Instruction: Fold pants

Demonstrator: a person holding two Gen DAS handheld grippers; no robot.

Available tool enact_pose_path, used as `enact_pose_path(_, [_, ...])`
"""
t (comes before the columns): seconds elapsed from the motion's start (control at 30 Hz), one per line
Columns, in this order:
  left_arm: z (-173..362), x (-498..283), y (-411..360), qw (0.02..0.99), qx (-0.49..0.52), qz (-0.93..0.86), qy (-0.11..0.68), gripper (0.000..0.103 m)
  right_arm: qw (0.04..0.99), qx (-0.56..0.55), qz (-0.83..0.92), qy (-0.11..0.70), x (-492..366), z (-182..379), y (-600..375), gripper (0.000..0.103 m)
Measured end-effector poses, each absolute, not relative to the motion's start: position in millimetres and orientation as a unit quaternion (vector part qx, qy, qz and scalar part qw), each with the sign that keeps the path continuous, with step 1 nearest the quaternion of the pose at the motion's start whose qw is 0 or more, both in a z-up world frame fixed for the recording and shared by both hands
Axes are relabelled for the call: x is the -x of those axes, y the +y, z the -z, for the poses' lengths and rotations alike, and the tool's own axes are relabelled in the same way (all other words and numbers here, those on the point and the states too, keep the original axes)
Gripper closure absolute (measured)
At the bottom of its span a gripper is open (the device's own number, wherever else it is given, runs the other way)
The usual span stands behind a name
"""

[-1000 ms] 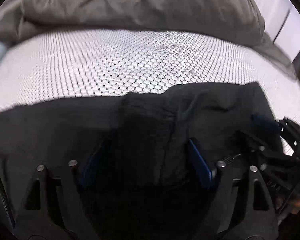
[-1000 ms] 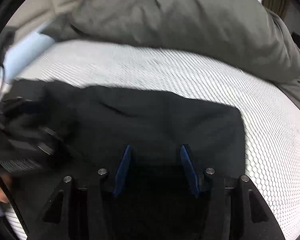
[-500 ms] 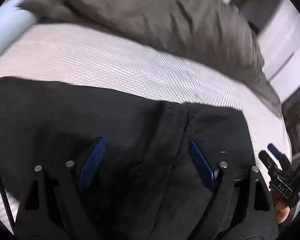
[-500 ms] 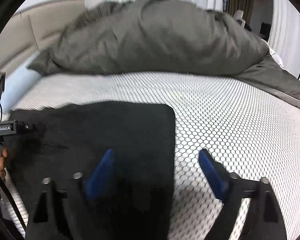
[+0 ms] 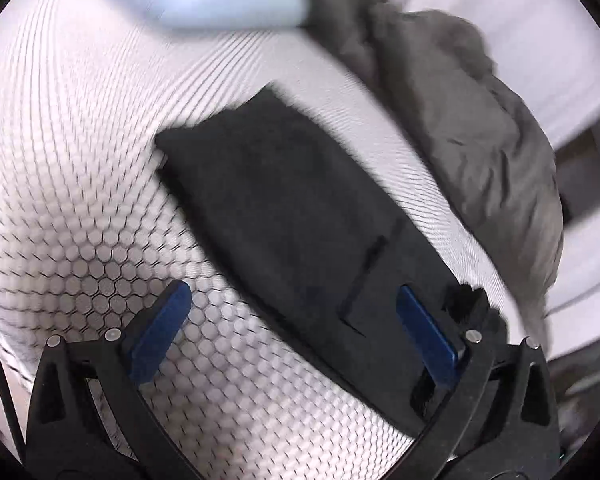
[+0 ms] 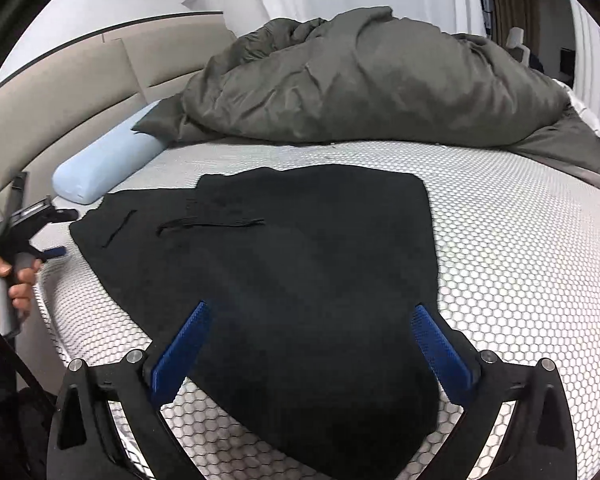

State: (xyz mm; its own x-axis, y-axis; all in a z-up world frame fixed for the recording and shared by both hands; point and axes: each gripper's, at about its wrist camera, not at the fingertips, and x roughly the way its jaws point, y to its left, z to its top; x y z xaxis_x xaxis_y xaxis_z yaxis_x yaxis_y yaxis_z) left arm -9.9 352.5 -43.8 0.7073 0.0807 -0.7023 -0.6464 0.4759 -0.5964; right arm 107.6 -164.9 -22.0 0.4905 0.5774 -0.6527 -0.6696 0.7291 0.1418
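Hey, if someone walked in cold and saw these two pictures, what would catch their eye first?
Probably the black folded pants spread flat on the white honeycomb-patterned mattress, filling the middle of the right wrist view. Behind them a rumpled olive-grey duvet is heaped along the far side, with a pale blue bolster pillow at its left end against the beige padded headboard.

The left wrist camera looks forward and down past its own blue fingers [image 5: 160,332], close over the honeycomb mattress [image 5: 80,200], tilted and blurred, with the black pants [image 5: 292,208] running ahead of the right-hand finger. The right wrist camera looks down between its fingers [image 6: 182,346] at the same pants [image 6: 300,280], with the mattress [image 6: 520,260], grey duvet [image 6: 360,80] and pale blue bolster [image 6: 104,164] beyond. Both views share pants, mattress, duvet and bolster.
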Motion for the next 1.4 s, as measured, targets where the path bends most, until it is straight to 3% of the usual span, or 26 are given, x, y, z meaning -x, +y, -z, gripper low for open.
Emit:
enact_pose_path(0.07, [62,10,369,0.779,0.508,-0.224,0.291,0.008,0.859,0.067,-0.364,0.354,-108,26,-163,0.001])
enact_pose_path(0.13, [59,9,379,0.782,0.515,-0.228,0.267,0.022,0.854,0.06,-0.363,0.367,-112,32,-162,0.001])
enact_pose_path(0.2, [61,7,392,0.768,0.538,-0.239,0.251,0.055,0.846,0.057,-0.364,0.385,-119,39,-160,0.001])
enact_pose_path(0.23, [65,5,398,0.761,0.552,-0.238,0.243,0.066,0.842,0.058,-0.364,0.394,-120,44,-159,0.001])
enact_pose_path(0.27, [68,2,403,0.754,0.56,-0.244,0.243,0.092,0.841,0.06,-0.363,0.397,-120,46,-158,0.001])
enact_pose_path(0.37, [53,-17,392,0.785,0.496,-0.271,0.253,0.1,0.839,0.065,-0.365,0.398,-120,48,-157,0.001])
enact_pose_path(0.63, [-91,-37,253,0.916,0.297,-0.199,0.182,0.101,0.845,0.051,-0.358,0.394,-122,43,-169,0.001])
enact_pose_path(0.77, [-130,-68,152,0.947,0.243,-0.093,0.188,0.1,0.85,0.04,-0.35,0.391,-123,39,-179,0.001])
enact_pose_path(0.83, [-126,-91,108,0.947,0.236,-0.035,0.217,0.095,0.854,0.034,-0.344,0.39,-124,37,-186,0.001])
enact_pose_path(0.9, [-107,-121,60,0.934,0.216,0.031,0.284,0.061,0.857,0.028,-0.335,0.39,-126,36,-194,0.001])
enact_pose_path(0.97, [-84,-137,28,0.915,0.196,0.079,0.345,0.06,0.86,0.02,-0.322,0.395,-129,38,-205,0.001])
enact_pose_path(1.03, [-68,-138,17,0.906,0.198,0.109,0.358,0.058,0.864,0.012,-0.304,0.402,-133,40,-217,0.001])
enact_pose_path(1.07, [-64,-133,20,0.904,0.207,0.115,0.357,0.057,0.865,0.01,-0.297,0.405,-135,40,-222,0.001])
enact_pose_path(1.2, [-70,-104,63,0.906,0.239,0.106,0.333,0.034,0.868,-0.001,-0.279,0.412,-138,42,-240,0.001])
enact_pose_path(1.4, [-60,-119,119,0.932,0.194,-0.015,0.307,0.024,0.863,-0.029,-0.298,0.408,-138,37,-250,0.001])
